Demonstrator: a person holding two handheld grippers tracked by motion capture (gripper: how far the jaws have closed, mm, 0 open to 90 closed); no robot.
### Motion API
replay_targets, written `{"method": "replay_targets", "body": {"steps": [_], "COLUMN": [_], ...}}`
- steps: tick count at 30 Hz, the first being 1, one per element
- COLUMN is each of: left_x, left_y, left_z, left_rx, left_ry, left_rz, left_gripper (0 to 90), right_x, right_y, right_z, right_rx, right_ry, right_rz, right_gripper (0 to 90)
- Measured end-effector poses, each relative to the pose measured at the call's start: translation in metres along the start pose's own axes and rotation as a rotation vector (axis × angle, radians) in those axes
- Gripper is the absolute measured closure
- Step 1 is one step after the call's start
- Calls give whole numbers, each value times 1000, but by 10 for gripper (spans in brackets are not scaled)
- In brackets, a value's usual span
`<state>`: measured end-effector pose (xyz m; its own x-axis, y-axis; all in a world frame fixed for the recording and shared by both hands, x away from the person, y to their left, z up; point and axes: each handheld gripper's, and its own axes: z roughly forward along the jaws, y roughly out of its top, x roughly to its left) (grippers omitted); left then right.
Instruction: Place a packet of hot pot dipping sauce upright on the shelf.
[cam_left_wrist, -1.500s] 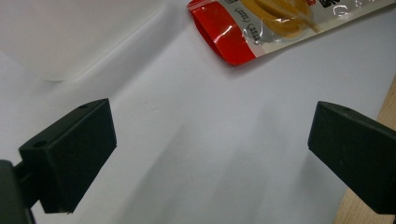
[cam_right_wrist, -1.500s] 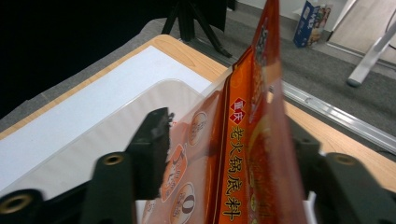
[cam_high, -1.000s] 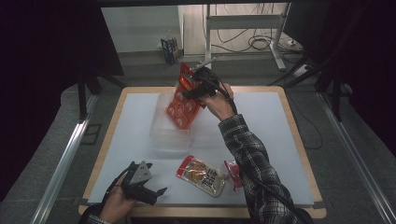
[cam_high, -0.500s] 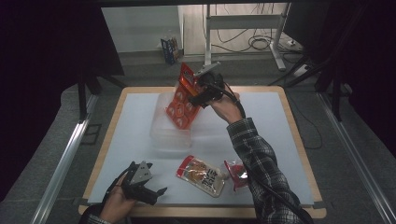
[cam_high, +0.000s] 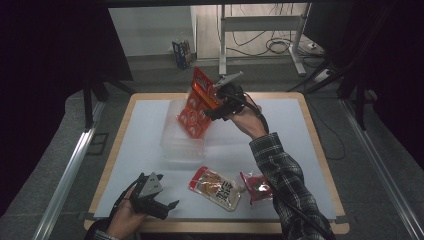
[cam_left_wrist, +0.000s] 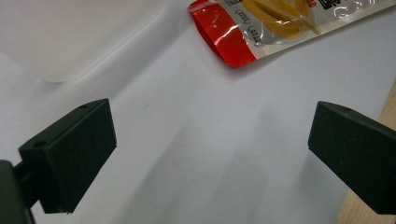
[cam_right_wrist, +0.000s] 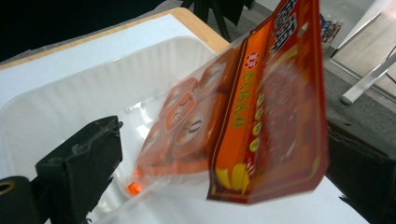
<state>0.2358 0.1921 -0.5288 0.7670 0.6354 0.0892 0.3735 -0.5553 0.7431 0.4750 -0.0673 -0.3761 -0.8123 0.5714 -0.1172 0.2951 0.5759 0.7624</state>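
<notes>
Over the clear plastic tray at table centre, right gripper jaws spread wide, just opened; glossy orange-red snack pouch between them, tilted, lower end in tray. At 7 o'clock, left gripper released, empty, near yellow-noodle packet.

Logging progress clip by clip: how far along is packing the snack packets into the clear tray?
Done: no packet lies flat in the clear plastic tray yet. In hand: the orange snack bag stands with its lower end in the tray, between the right gripper jaws, which have just been opening; one pad is clear of it. Left: the red-and-clear packet and small red packet lie on the table; the left gripper is open, empty.
</notes>
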Motion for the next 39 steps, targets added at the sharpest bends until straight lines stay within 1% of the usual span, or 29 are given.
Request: {"method": "replay_targets", "body": {"steps": [6,8,9,10,13,16,18,20,21,25,28,30,32,34,39], "left_x": [0,0,0,0,0,0,0,-1,-1,-1,-1,-1,-1,-1,-1], "left_y": [0,0,0,0,1,1,1,1,1,2,2,2,2,2,2], "left_z": [0,0,0,0,0,0,0,1,1,1,1,1,1,1,1], "left_rx": [0,1,0,-2,-6,-12,-12,-10,-9,-8,-9,-12,-13,-13,-15], "left_ry": [2,3,4,4,0,-4,-5,-4,-5,-3,0,1,2,0,-1], "left_rz": [2,2,3,3,-2,-11,-10,-10,-9,-9,-8,-11,-12,-14,-17], "left_gripper": [8,8,8,8,8,8,8,8,8,8,8,8,8,8,8], "right_x": [6,6,6,7,8,9,9,9,10,13,14,15,15,17,22], "right_y": [-12,-14,-17,-18,-24,-31,-35,-41,-43,-55,-62,-67,-72,-77,-91], "right_z": [-3,-4,-5,-6,-11,-16,-20,-23,-25,-30,-33,-35,-38,-40,-45], "right_rx": [16,13,2,-4,-15,-26,-34,-44,-47,-53,-52,-61,-62,-61,-51], "right_ry": [37,50,68,71,77,70,68,81,78,87,88,82,86,82,96], "right_rz": [2,26,37,43,51,56,63,67,66,75,81,88,101,93,70], "right_gripper": [18,30,38,46,77,127,148,174,180,236,256,274,293,310,357]}}
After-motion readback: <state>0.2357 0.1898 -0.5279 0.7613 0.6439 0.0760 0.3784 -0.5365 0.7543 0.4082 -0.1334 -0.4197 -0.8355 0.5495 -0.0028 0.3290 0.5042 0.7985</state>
